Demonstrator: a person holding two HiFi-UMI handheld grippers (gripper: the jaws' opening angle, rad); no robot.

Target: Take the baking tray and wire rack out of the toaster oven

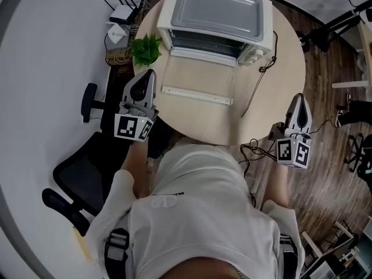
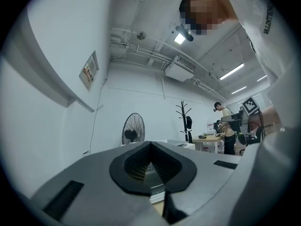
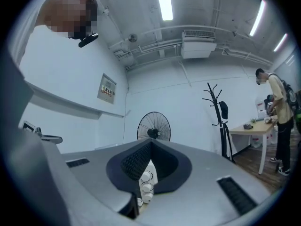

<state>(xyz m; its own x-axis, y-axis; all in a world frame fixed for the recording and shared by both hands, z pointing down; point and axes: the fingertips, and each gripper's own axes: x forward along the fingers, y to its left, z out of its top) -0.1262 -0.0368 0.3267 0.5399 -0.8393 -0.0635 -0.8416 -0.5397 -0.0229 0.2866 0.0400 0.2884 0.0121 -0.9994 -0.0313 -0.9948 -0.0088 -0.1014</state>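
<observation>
Toaster oven (image 1: 215, 16) stands at the far edge of the round worktop (image 1: 279, 97). Its glass door (image 1: 200, 74) is open and lies flat, with the white handle (image 1: 197, 95) toward the person. The inside is dark, and the baking tray and wire rack cannot be told apart in there. The oven's top is grey and shaped like a tray, but I cannot tell if it is one. Its knobs (image 1: 256, 55) are on the right end. A black cord (image 1: 258, 83) runs from there across the worktop.

The left gripper (image 1: 149, 74) is by the left edge of the worktop. Its jaws are pressed together with nothing in them. The right gripper (image 1: 298, 99) is by the right edge, also closed and empty. Both are well apart from the oven.

A small green plant (image 1: 146, 49) sits on the left edge, just beside the oven. A black chair (image 1: 87, 156) stands on the floor to the left.
</observation>
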